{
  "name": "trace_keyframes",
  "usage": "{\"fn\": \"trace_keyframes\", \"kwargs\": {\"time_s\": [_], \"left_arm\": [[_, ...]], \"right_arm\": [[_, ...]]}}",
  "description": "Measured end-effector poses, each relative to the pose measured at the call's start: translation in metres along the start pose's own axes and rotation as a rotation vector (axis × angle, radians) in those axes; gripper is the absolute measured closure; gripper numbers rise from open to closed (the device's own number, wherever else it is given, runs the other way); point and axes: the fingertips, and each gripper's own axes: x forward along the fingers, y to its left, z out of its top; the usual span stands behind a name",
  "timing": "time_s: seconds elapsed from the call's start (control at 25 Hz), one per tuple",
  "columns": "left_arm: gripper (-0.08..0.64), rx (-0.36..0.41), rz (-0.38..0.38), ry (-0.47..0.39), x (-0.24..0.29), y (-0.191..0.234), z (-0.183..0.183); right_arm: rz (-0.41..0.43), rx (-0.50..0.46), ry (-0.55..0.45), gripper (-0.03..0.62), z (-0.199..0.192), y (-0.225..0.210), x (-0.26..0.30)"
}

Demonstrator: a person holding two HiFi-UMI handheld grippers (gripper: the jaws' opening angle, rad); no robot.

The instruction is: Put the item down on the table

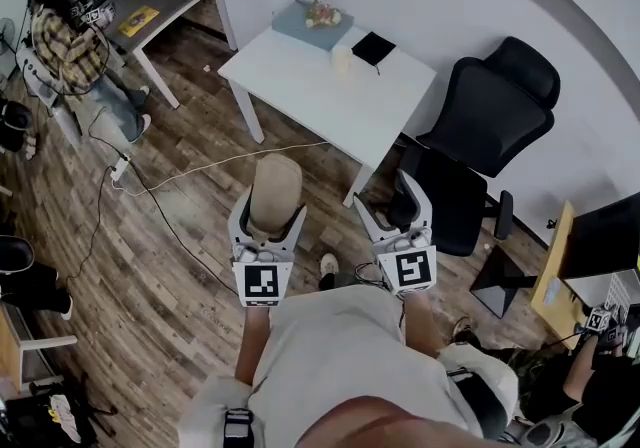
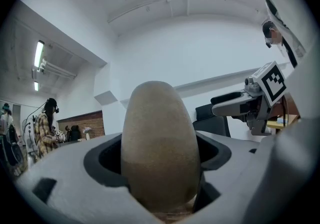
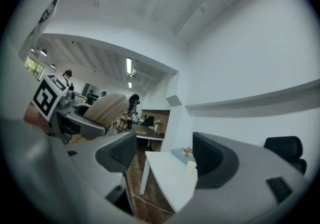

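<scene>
At left, the left hand-held gripper (image 1: 268, 208) is clamped on a tan, smooth, egg-shaped item (image 1: 274, 191). It holds the item above the brown wooden floor (image 1: 180, 266), well apart from the white rectangular surface (image 1: 300, 76) ahead. At right, the right hand-held gripper (image 1: 392, 204) has its jaws wide apart, with nothing between them. The rounded item could slip out over the floor, or roll off the surface once released.
</scene>
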Motion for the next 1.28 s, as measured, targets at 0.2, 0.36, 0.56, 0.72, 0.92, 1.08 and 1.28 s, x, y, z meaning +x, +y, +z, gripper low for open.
{"fn": "trace_keyframes", "kwargs": {"time_s": [0.2, 0.36, 0.56, 0.72, 0.92, 1.08, 1.28], "left_arm": [[0.164, 0.03, 0.0, 0.001, 0.037, 0.006, 0.001], [0.164, 0.037, 0.004, 0.011, 0.065, 0.008, 0.001], [0.164, 0.007, 0.035, 0.031, 0.092, 0.014, 0.005], [0.164, 0.041, 0.054, 0.028, 0.106, 0.019, 0.005], [0.164, 0.045, 0.077, 0.027, 0.117, 0.032, 0.001], [0.164, 0.038, 0.095, 0.035, 0.126, 0.042, -0.005], [0.164, 0.026, 0.096, 0.046, 0.14, 0.061, -0.015]], "right_arm": [[0.009, 0.012, 0.004, 0.249, -0.007, -0.025, 0.025], [0.023, 0.029, 0.014, 0.249, -0.017, -0.045, 0.048], [0.043, 0.029, 0.002, 0.252, -0.019, -0.066, 0.073], [0.071, 0.034, -0.006, 0.255, -0.02, -0.075, 0.09], [0.103, 0.032, -0.003, 0.258, -0.022, -0.075, 0.113], [0.123, 0.028, 0.0, 0.259, -0.025, -0.075, 0.13], [0.126, 0.027, 0.016, 0.264, -0.031, -0.072, 0.153]]}}
